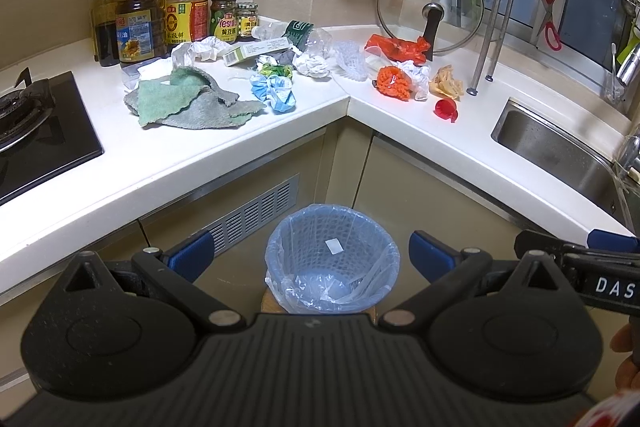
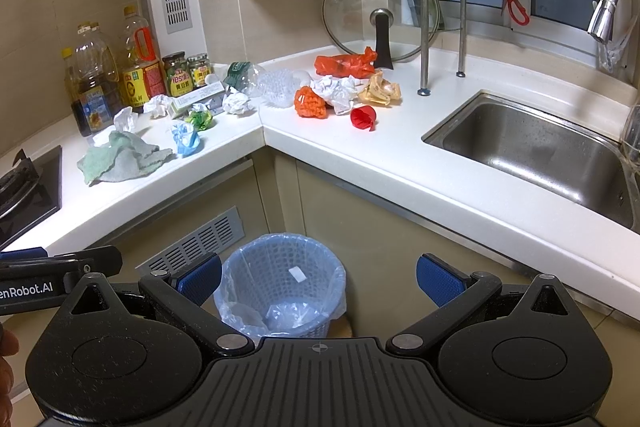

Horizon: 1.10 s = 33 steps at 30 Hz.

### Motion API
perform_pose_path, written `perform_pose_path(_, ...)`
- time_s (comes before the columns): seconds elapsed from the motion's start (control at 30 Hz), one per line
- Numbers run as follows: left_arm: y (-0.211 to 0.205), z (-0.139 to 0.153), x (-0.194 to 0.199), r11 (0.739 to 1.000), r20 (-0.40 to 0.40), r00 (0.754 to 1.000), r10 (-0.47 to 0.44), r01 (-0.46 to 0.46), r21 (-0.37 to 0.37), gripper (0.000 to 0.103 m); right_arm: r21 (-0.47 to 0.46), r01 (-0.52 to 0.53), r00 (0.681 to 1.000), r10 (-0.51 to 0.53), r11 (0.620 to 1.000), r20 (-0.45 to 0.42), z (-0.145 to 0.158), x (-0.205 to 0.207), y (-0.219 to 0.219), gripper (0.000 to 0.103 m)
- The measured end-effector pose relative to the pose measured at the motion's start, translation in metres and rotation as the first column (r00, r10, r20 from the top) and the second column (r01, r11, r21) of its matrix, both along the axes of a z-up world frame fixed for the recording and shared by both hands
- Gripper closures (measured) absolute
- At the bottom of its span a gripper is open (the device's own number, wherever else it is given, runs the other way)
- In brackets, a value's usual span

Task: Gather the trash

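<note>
Kitchen corner | left gripper point(image 1: 308, 259) and right gripper point(image 2: 319, 281) both spread, empty, poised over lined bin point(image 1: 332, 259) | trash point(image 1: 394, 83) heaped at counter point(image 1: 240, 147) inner corner, within reach

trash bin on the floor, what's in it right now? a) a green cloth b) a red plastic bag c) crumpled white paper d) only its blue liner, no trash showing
d: the trash bin shows only its translucent blue liner, while the red plastic bag, green cloth and crumpled paper all lie on the countertop.
</note>
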State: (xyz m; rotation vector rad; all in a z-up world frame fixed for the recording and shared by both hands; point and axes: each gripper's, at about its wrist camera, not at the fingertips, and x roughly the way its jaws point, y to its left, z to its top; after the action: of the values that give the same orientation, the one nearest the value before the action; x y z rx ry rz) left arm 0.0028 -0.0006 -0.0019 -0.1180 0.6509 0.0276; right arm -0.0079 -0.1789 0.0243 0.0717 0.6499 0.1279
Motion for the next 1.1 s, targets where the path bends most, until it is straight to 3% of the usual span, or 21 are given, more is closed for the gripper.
perform_pose_path(0.33,0.030,0.007,0.012,0.999,0.021,1.000,0.018,-0.017,-0.040,0.000,0.014,0.015,0.999,-0.015,1.000,0.032,-0.002,0.019,0.017,0.000)
perform_pose_path(0.7,0.050,0.011,0.056,0.998,0.075,0.997,0.001,0.003,-0.063,0.000,0.031,0.071,0.993,-0.074,0.997,0.090,0.002,0.049,0.021,0.000)
perform_pose_path(0.9,0.037,0.002,0.102,0.999,0.115,0.993,0.015,-0.010,-0.038,0.000,0.026,0.043,0.992,-0.046,0.999,0.120,-0.002,0.106,0.003,0.000)
perform_pose_path(1.1,0.018,-0.008,0.162,0.990,0.085,0.988,0.132,-0.127,-0.058,0.000,0.002,-0.072,0.992,0.072,0.997,0.101,-0.014,0.193,-0.023,0.001)
